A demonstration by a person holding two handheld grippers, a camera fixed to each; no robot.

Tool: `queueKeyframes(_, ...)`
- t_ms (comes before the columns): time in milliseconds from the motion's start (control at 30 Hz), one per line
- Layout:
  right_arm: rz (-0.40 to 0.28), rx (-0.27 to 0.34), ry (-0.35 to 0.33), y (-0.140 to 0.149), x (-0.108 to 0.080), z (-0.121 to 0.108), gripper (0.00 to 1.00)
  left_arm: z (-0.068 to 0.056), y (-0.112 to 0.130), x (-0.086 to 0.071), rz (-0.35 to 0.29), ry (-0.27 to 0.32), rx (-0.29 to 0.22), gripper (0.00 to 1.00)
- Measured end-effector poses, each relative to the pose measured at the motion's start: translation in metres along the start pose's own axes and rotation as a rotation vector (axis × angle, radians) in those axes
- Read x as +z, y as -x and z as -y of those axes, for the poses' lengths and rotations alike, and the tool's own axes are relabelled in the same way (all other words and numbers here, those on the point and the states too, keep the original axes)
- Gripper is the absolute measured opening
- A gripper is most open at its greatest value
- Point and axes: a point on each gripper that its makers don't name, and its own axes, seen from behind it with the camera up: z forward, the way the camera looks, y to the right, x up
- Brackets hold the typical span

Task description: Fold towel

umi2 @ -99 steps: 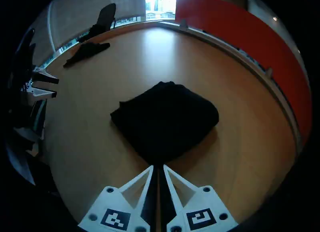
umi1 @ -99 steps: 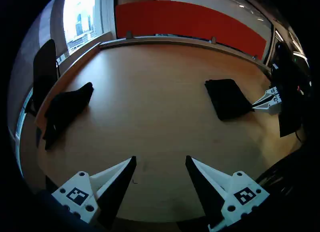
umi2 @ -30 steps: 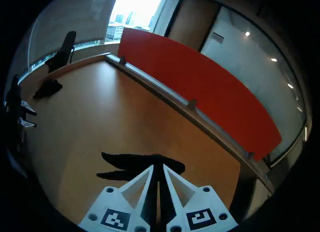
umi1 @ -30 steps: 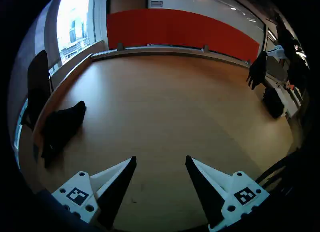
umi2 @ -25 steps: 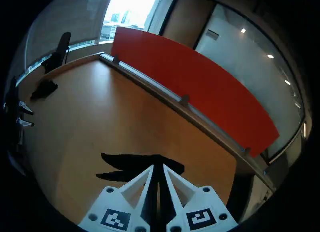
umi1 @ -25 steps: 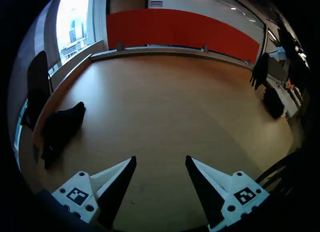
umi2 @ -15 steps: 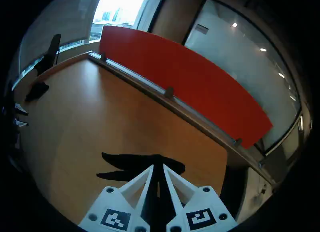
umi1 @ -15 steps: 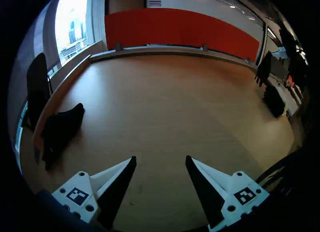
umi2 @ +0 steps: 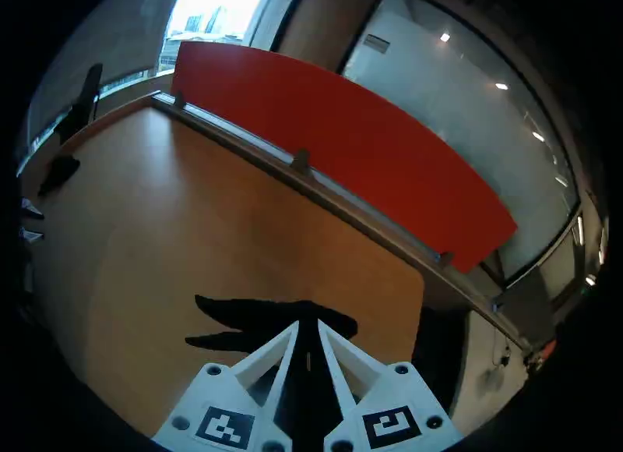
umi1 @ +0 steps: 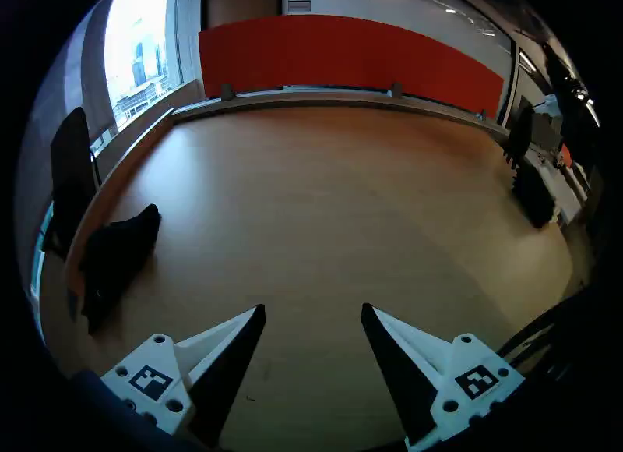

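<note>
Right gripper (umi2: 307, 326) clamped on black towel (umi2: 249, 313), held above desk (umi2: 140, 218). Left gripper (umi1: 311, 312) apart, empty. Crumpled dark cloth (umi1: 117, 253) at desk's edge probably awaits folding.

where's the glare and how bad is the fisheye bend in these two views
Left gripper view: the window is blown out white, the table edge bows, and the dark cloth has no visible detail. Right gripper view: the window is overexposed, the red panel curves strongly, and the towel is a flat black silhouette.
</note>
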Motion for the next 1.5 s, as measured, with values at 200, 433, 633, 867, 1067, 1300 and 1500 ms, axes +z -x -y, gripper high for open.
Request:
queueKeyframes(200,0.012,0.025,0.011,0.011,0.001,-0.013,0.02,-0.003,-0.001,0.0,0.001,-0.003,0.008,0.91)
queueKeyframes(433,0.028,0.05,0.02,0.026,0.001,-0.022,0.02,-0.007,-0.001,0.0,0.004,-0.002,0.014,0.91)
queueKeyframes(633,0.04,0.067,0.027,0.041,-0.003,-0.026,0.02,-0.009,-0.001,0.0,0.009,0.0,0.02,0.91)
queueKeyframes(867,0.061,0.095,0.04,0.066,-0.014,-0.032,0.02,-0.011,-0.002,0.001,0.011,0.007,0.026,0.91)
queueKeyframes(1067,0.086,0.119,0.052,0.096,-0.027,-0.034,0.02,-0.014,-0.005,0.001,0.007,0.014,0.036,0.91)
queueKeyframes(1300,0.103,0.143,0.053,0.121,-0.036,-0.025,0.02,-0.018,-0.005,0.002,0.007,0.021,0.045,0.91)
queueKeyframes(1500,0.112,0.158,0.052,0.134,-0.039,-0.018,0.02,-0.02,-0.006,0.002,0.005,0.024,0.053,0.91)
